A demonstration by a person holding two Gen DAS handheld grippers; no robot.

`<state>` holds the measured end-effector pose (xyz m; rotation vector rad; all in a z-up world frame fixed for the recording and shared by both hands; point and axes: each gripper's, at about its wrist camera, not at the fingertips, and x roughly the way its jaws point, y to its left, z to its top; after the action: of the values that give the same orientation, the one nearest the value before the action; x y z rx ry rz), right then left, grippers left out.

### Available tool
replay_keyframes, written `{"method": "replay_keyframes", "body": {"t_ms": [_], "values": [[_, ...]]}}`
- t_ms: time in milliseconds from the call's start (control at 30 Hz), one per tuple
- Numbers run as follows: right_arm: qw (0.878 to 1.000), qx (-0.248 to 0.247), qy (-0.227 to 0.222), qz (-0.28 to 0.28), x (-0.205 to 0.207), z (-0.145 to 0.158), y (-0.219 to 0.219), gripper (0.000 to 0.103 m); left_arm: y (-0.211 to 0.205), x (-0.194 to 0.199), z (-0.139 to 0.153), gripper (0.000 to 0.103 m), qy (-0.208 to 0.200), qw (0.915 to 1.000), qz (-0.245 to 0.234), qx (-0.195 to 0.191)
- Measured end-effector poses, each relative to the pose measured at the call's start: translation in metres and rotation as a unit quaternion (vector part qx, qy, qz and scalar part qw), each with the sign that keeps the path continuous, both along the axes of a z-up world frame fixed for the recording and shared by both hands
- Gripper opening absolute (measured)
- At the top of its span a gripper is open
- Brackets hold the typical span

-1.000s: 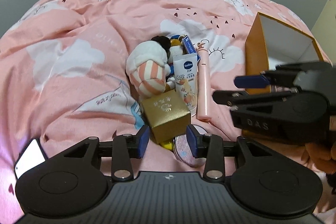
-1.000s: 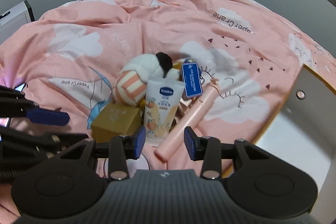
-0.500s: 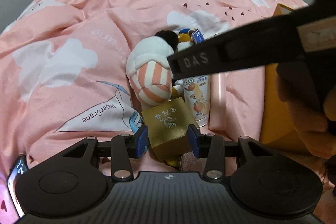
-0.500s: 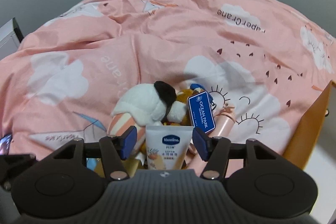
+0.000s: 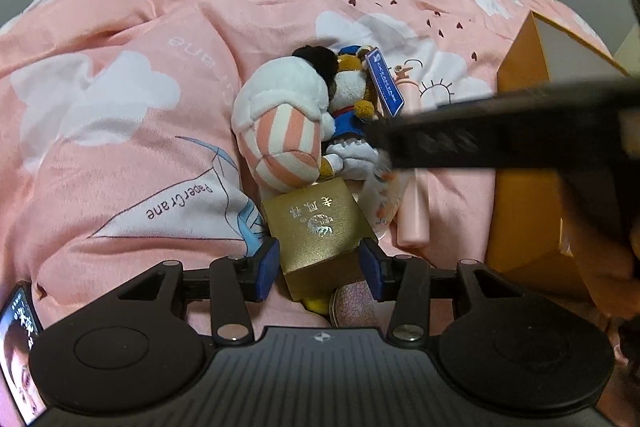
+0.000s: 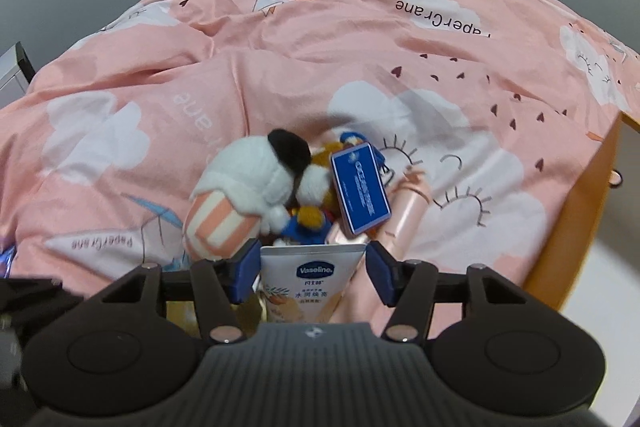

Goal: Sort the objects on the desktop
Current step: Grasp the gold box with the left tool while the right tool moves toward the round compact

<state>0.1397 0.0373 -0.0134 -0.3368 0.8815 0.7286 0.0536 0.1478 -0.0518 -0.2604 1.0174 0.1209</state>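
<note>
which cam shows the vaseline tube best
The right wrist view: the Vaseline tube lies between the open right tongs, logo facing the camera. In the left wrist view only a blurred sliver of the tube shows beside the gold box, under the dark arm crossing the frame.

I am holding my left gripper point(image 5: 320, 269) low with its jaws spread wide. My right gripper point(image 6: 312, 271) is reaching across in front of it, its jaws likewise parted and gripping nothing.
</note>
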Motion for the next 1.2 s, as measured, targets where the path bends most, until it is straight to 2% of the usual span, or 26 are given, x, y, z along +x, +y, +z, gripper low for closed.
{"method": "replay_keyframes", "body": {"t_ms": [167,233,333,433,667,733,800,867,933,1000,1067,1200], "values": [[1.000,-0.001,-0.009,0.010,-0.011,0.001,-0.010,0.059,0.012,0.006,0.002,0.057,0.000,0.9985,0.014,-0.053],[1.000,0.001,-0.007,0.010,-0.012,0.002,-0.013,0.059,0.013,0.011,0.001,0.060,0.004,0.9979,0.018,-0.062],[1.000,0.004,-0.001,0.006,-0.011,0.003,-0.017,0.055,0.009,0.018,-0.001,0.064,0.010,0.9985,0.021,-0.050],[1.000,0.007,0.008,0.002,-0.009,0.002,-0.021,0.055,0.003,0.024,-0.005,0.068,0.011,0.9993,0.016,-0.031],[1.000,0.023,0.011,-0.009,-0.018,0.007,-0.037,0.055,0.000,0.026,-0.015,0.071,0.020,0.9993,0.000,-0.032],[0.999,0.027,0.017,-0.011,-0.021,0.007,-0.044,0.055,-0.003,0.022,-0.014,0.071,0.017,0.9995,-0.010,-0.025],[0.999,0.034,0.016,-0.015,-0.025,0.008,-0.052,0.054,-0.002,0.018,-0.013,0.065,0.013,0.9996,-0.010,-0.023],[0.999,0.042,-0.003,-0.013,-0.032,0.013,-0.061,0.055,0.004,0.015,-0.011,0.058,0.011,0.9995,-0.003,-0.030],[0.999,0.037,-0.020,0.006,-0.042,0.017,-0.066,0.055,0.007,0.012,-0.008,0.053,0.010,0.9998,0.002,-0.019],[0.999,0.020,-0.017,0.034,-0.052,0.014,-0.068,0.055,0.005,0.010,-0.005,0.053,0.011,0.9999,-0.003,0.008],[0.998,0.002,-0.005,0.067,-0.064,0.005,-0.066,0.054,0.003,0.008,-0.006,0.053,0.019,0.9996,-0.010,0.016],[0.996,-0.013,0.019,0.085,-0.077,-0.021,-0.056,0.048,0.008,0.008,-0.012,0.055,0.021,0.9996,-0.003,-0.016]]}}
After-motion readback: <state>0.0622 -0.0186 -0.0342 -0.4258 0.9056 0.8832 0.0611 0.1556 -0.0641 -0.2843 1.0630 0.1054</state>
